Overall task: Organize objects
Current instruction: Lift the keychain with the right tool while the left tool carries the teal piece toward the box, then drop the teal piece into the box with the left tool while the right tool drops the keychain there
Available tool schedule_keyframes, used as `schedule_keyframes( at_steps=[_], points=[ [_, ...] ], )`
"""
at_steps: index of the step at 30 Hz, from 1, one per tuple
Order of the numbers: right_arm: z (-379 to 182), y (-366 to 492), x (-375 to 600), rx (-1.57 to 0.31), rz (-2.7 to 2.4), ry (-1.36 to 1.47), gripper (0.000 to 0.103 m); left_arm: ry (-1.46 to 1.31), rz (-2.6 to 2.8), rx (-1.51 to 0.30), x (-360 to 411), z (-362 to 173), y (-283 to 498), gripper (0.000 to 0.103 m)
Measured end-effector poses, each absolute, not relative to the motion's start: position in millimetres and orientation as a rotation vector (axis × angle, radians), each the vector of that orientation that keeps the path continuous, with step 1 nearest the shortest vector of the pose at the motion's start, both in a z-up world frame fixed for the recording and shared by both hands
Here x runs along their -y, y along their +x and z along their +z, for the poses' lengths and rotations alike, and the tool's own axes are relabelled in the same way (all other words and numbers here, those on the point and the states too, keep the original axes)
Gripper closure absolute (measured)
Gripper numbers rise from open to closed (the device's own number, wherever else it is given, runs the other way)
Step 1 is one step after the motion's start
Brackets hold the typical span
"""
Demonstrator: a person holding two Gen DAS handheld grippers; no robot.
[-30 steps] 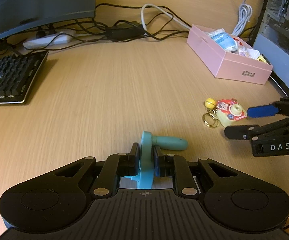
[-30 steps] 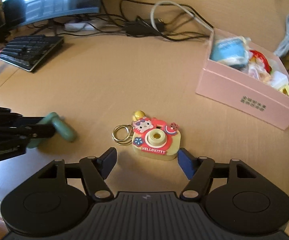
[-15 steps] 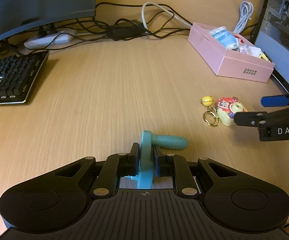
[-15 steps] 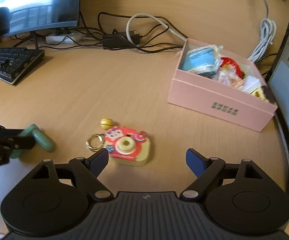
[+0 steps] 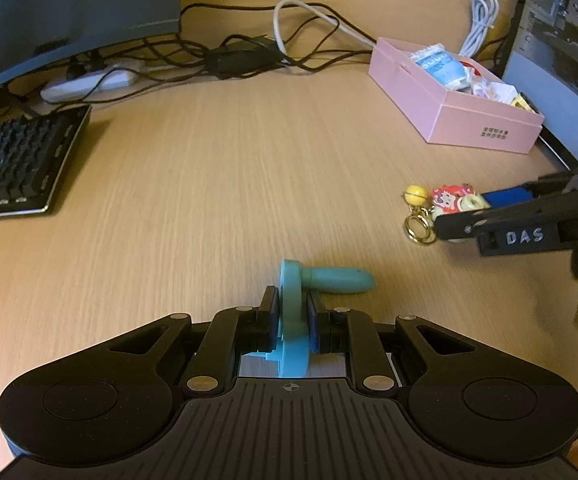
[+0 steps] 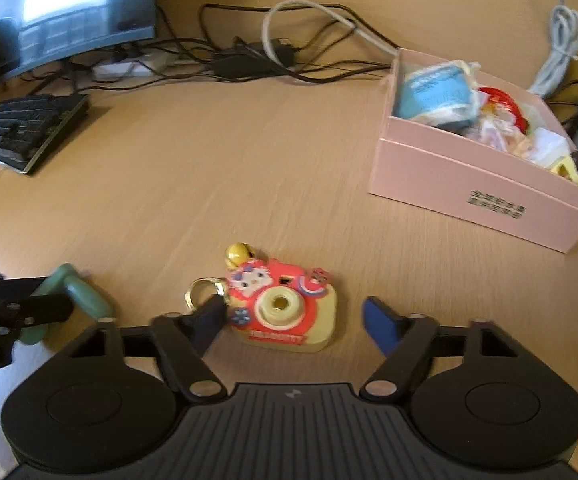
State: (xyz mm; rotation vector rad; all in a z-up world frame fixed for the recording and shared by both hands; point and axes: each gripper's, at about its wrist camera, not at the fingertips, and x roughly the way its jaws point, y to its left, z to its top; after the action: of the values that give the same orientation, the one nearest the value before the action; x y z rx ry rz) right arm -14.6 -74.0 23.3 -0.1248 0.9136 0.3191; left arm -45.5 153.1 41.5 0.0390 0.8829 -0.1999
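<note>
My left gripper (image 5: 292,312) is shut on a teal plastic handle piece (image 5: 321,280) low over the wooden desk; it also shows in the right wrist view (image 6: 85,296). My right gripper (image 6: 293,320) is open, its fingers on either side of a red and cream toy camera keychain (image 6: 285,312) with a gold ring and yellow bell. The keychain also shows in the left wrist view (image 5: 445,204), with the right gripper (image 5: 477,212) around it. An open pink box (image 6: 469,176) holding several small items stands at the right, also in the left wrist view (image 5: 449,100).
A black keyboard (image 5: 13,160) lies at the left. A monitor (image 5: 69,12), a power strip (image 5: 93,84) and tangled cables (image 5: 249,56) run along the back. A dark computer case (image 5: 561,60) stands at the far right behind the box.
My right gripper pulled back from the toy camera, then moved forward again so its open fingers sit around it. The left gripper has stayed still, holding the teal piece.
</note>
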Motion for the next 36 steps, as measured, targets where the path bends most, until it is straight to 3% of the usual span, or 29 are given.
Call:
schedule_keyframes(
  at_steps=[11, 18, 27, 30, 36],
  points=[
    [77.3, -54.6, 124.4, -0.809, 0.284, -0.088, 0.047, 0.016, -0.284, -0.922, -146.8, 47.1, -40.3, 0.089],
    [101.2, -85.1, 173.8, -0.737, 0.222, -0.046, 0.047, 0.008, -0.506, -0.911, -109.9, 99.0, -18.6, 0.089],
    [93.9, -90.9, 220.5, -0.702, 0.146, 0.076, 0.047, 0.023, -0.647, -0.650, 0.3, 193.5, 101.3, 0.089],
    [90.3, -88.7, 227.3, -0.707, 0.155, 0.084, 0.047, 0.041, -0.657, -0.568, 45.6, 205.1, 147.0, 0.089],
    [82.1, -87.0, 237.7, -0.719, 0.168, 0.061, 0.047, -0.118, -0.599, -0.602, 84.3, 181.1, 213.3, 0.087]
  ],
)
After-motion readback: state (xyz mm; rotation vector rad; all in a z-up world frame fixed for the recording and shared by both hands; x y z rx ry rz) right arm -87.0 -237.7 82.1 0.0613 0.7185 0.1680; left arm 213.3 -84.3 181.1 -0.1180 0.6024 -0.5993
